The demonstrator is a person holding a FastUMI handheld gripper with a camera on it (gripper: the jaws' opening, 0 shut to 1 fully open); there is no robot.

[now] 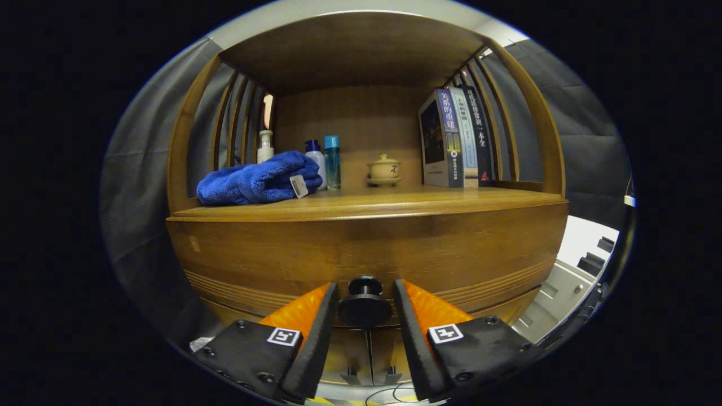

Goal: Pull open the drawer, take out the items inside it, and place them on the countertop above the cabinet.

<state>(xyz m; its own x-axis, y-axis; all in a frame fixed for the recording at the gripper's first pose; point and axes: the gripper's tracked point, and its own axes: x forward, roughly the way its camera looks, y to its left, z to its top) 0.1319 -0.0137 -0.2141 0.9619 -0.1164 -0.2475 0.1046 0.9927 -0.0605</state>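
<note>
tongs [365,307] sit nearest, their two orange fingers [302,313] flanking the black knob [364,304] with a slim gap on each side; whether the pads press it cannot be told. knob juts straight out of the drawer [366,248] toward the camera, its stem level. drawer is shut, its wide front running side to side, flush under the worktop [366,203]. below it are two cabinet doors [369,352], closed, with small handles.

on the worktop, inside the open wooden shelf bay, lies one blue towel [256,180] at the left, folded, a tag hanging off its near end. behind it stand three bottles: a white pump bottle [265,146], a white bottle with blue cap [316,160], and a teal bottle [332,160]. one lidded cup [384,169] on a saucer sits mid-back. three books [454,138] stand upright at the right, spines outward, against the slatted side.
</note>
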